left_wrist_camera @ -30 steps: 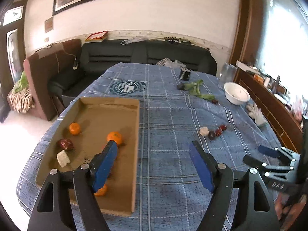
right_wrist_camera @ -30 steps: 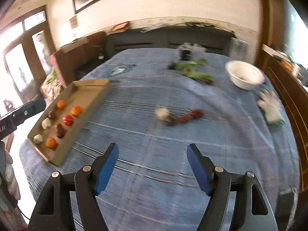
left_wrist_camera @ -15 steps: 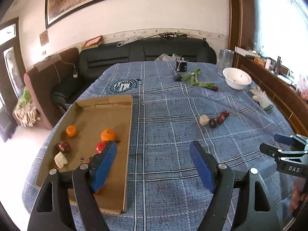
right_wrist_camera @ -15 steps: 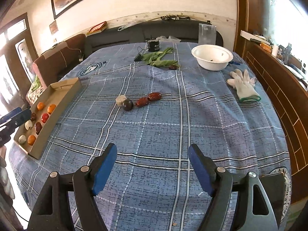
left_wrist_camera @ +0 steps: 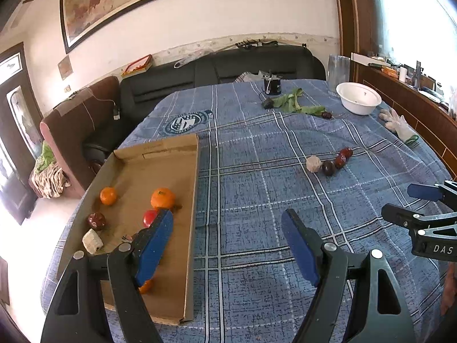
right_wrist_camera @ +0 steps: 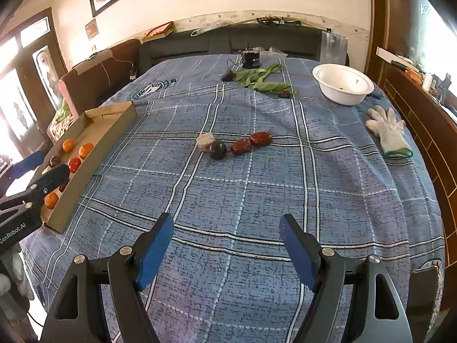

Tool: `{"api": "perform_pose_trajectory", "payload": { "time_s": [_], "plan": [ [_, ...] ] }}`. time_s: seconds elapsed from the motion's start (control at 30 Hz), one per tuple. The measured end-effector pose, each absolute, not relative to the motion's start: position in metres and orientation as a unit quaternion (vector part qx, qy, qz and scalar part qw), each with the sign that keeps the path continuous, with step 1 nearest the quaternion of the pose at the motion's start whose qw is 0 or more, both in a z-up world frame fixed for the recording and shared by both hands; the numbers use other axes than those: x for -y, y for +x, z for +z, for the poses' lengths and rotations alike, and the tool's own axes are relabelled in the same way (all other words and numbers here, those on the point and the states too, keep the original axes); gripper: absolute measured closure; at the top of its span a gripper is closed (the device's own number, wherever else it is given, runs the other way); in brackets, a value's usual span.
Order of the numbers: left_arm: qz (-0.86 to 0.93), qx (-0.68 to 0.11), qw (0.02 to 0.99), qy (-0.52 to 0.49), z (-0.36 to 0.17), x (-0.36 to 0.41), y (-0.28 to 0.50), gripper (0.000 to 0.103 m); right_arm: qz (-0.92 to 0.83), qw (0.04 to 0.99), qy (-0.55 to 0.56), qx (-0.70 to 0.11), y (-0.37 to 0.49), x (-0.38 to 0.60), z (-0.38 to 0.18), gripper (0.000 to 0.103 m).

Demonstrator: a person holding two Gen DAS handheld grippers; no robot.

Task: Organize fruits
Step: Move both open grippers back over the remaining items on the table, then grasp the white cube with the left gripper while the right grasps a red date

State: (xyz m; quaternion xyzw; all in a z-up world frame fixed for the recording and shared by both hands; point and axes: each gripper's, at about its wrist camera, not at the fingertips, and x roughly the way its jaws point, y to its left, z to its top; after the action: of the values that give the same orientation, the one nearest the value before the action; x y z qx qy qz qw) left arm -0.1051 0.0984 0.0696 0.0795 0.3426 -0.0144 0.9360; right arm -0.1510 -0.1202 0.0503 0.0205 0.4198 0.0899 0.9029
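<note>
A cardboard tray [left_wrist_camera: 168, 154] lies on the left of the blue plaid cloth and holds several fruits: two oranges [left_wrist_camera: 162, 198], a red one [left_wrist_camera: 149, 217], a dark one [left_wrist_camera: 96, 220], a pale lump [left_wrist_camera: 92, 241]. It also shows in the right wrist view [right_wrist_camera: 114, 127]. In mid-table lie a pale lump [right_wrist_camera: 205, 141], a dark round fruit [right_wrist_camera: 217, 149] and two red dates [right_wrist_camera: 251, 142]. My left gripper [left_wrist_camera: 228, 244] is open and empty, over the tray's right edge. My right gripper [right_wrist_camera: 225, 245] is open and empty, above the near cloth, well short of the loose fruits.
A white bowl [right_wrist_camera: 342, 87], green leaves [right_wrist_camera: 260, 81] with another dark date [right_wrist_camera: 284, 94], a black cup [right_wrist_camera: 251, 60] and a clear jar [right_wrist_camera: 332, 47] stand at the far end. A white glove [right_wrist_camera: 388, 133] lies at the right edge. A sofa sits behind the table.
Both views have swung and steadied. The right gripper now faces the loose fruits in mid-table. Both grippers stay open and empty.
</note>
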Motion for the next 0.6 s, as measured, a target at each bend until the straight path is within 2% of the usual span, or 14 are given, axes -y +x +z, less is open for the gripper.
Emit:
{"api": "perform_pose_trajectory", "payload": {
  "time_s": [0.6],
  "plan": [
    [-0.05, -0.404, 0.911, 0.073, 0.04, -0.081, -0.054, 0.026, 0.073, 0.895, 0.033, -0.438, -0.101, 0.134, 0.036, 0.022]
  ]
}}
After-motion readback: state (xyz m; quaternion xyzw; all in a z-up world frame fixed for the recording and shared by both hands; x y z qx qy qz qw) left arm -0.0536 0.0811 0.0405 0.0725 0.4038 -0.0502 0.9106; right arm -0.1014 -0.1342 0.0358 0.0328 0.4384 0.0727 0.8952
